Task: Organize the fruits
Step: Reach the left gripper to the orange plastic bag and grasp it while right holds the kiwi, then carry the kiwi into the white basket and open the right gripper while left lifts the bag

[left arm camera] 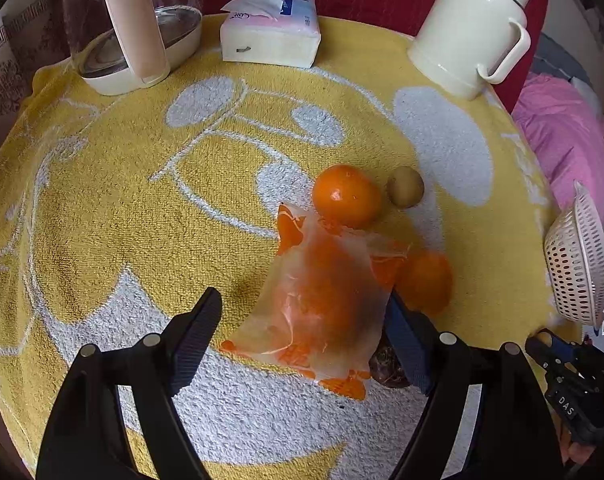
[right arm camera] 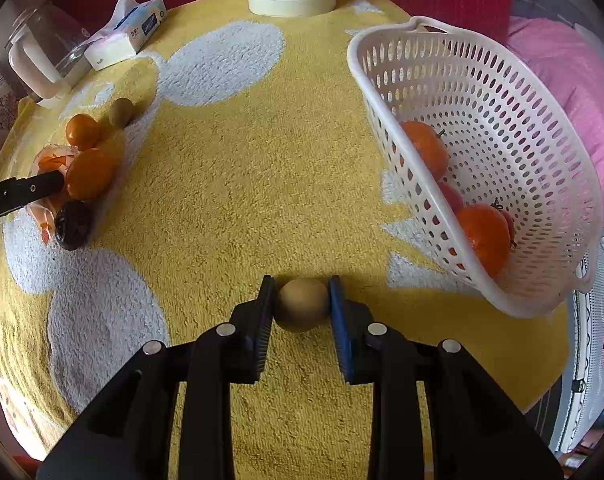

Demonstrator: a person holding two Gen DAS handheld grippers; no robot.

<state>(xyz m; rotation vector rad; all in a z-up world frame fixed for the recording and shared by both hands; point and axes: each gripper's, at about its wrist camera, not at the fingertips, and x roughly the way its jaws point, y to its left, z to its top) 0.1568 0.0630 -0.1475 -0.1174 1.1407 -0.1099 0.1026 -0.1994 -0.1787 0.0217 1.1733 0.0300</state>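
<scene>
My left gripper (left arm camera: 302, 332) is open, its fingers on either side of a clear and orange plastic bag (left arm camera: 317, 300) with an orange inside. A loose orange (left arm camera: 345, 194), a kiwi (left arm camera: 405, 186), another orange (left arm camera: 427, 280) and a dark fruit (left arm camera: 387, 368) lie around the bag. My right gripper (right arm camera: 302, 304) is shut on a kiwi (right arm camera: 302, 308), just above the towel. The white perforated basket (right arm camera: 541, 80) stands tilted to its right with oranges (right arm camera: 483, 236) and a red fruit (right arm camera: 449, 196) inside.
A yellow and white towel (right arm camera: 242, 160) covers the table. At the back stand a cream thermos jug (left arm camera: 473, 24), a tissue pack (left arm camera: 270, 36) and a glass kettle (left arm camera: 130, 28). Pink bedding (left arm camera: 557, 136) lies beyond the right edge.
</scene>
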